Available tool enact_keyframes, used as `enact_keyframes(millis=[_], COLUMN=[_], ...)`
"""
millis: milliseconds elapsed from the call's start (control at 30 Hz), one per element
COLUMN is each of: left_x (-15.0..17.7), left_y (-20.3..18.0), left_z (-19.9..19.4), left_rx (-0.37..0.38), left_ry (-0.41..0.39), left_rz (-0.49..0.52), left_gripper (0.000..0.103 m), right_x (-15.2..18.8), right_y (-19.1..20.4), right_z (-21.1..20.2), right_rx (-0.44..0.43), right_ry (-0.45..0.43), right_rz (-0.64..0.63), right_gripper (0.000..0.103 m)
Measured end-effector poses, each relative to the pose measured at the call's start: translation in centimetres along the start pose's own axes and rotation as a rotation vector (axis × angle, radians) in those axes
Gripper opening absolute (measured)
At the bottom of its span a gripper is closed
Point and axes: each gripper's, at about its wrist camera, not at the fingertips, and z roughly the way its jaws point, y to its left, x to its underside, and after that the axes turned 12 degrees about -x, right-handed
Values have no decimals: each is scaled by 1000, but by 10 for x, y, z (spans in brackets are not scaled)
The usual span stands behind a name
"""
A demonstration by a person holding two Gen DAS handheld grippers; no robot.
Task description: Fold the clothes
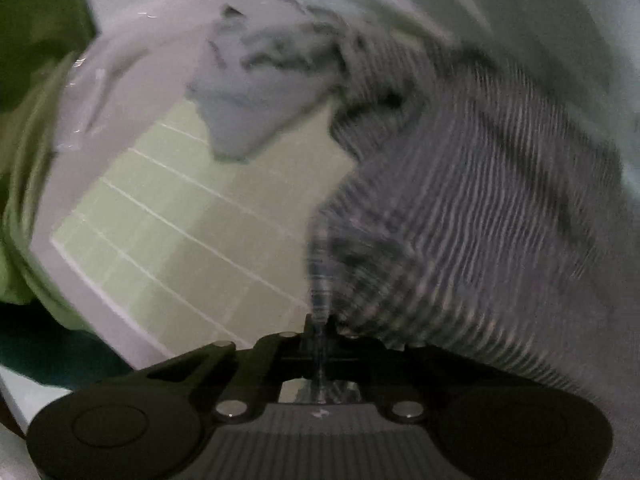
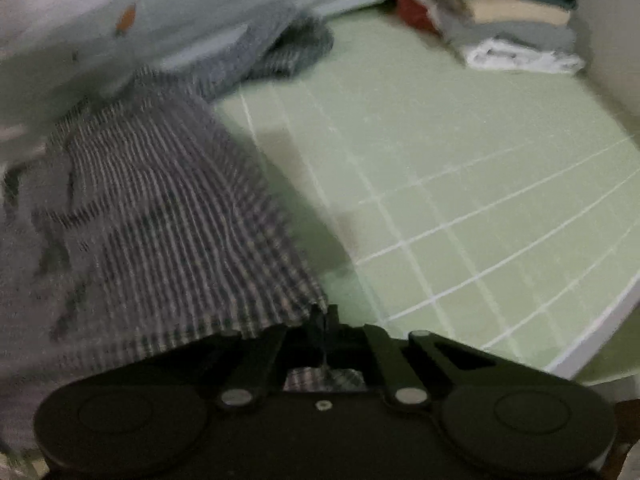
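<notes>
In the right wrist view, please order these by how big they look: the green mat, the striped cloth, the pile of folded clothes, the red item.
1. Green mat and striped cloth: they look alike in area, and the cloth hangs close to the camera, so no ranking.
2. Pile of folded clothes.
3. Red item, partly hidden behind the pile.

ahead and right of the right gripper (image 2: pixel 322 318) the green mat (image 2: pixel 460 168) lies open up to a stack of folded clothes (image 2: pixel 516 24) at the far right; the striped cloth (image 2: pixel 168 208) blocks its left.
</notes>
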Motion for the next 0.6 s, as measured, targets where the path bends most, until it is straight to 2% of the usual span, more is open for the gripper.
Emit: enact_keyframes(millis=[100, 133, 167, 233, 267, 300, 333, 367, 400, 500, 567, 600], left_x=[-8, -8, -7, -6, -6, -5, -5, -5, -6, -10, -14, -16], left_y=[13, 9, 4, -4, -8, -10, -13, -15, -17, -33, -42, -47], left_z=[-14, -9, -4, 6, 9, 9, 7, 3, 0, -4, 1, 3], left_rx=[9, -25, -60, -129, -155, -160, -161, -151, -142, -128, -113, -103], left_ry=[-17, -11, -6, 5, 5, -5, -19, -45, -71, -133, -128, -123], left_rz=[-40, -20, 1, 41, 57, 63, 68, 69, 73, 104, 124, 131], left_gripper=[2, 3, 6, 9, 18, 34, 45, 67, 81, 86, 87, 87], right_x=[-10, -13, -14, -14, -12, -9, -7, -7, -8, -14, -18, -19], right_y=[3, 5, 9, 14, 18, 23, 29, 32, 36, 45, 49, 51], right_z=[-28, -35, -32, -12, -1, 3, 6, 5, 4, 5, 8, 8], right_rx=[-65, -82, -75, -23, 38, 75, 108, 106, 101, 85, 106, 109], right_ry=[-49, -60, -46, 40, 80, 80, 76, 63, 49, 26, 7, -4], right_rz=[41, 48, 31, -23, -61, -98, -135, -158, -180, -215, -245, -260], right_gripper=[1, 1, 1, 4, 9, 13, 25, 42, 47, 62, 75, 78])
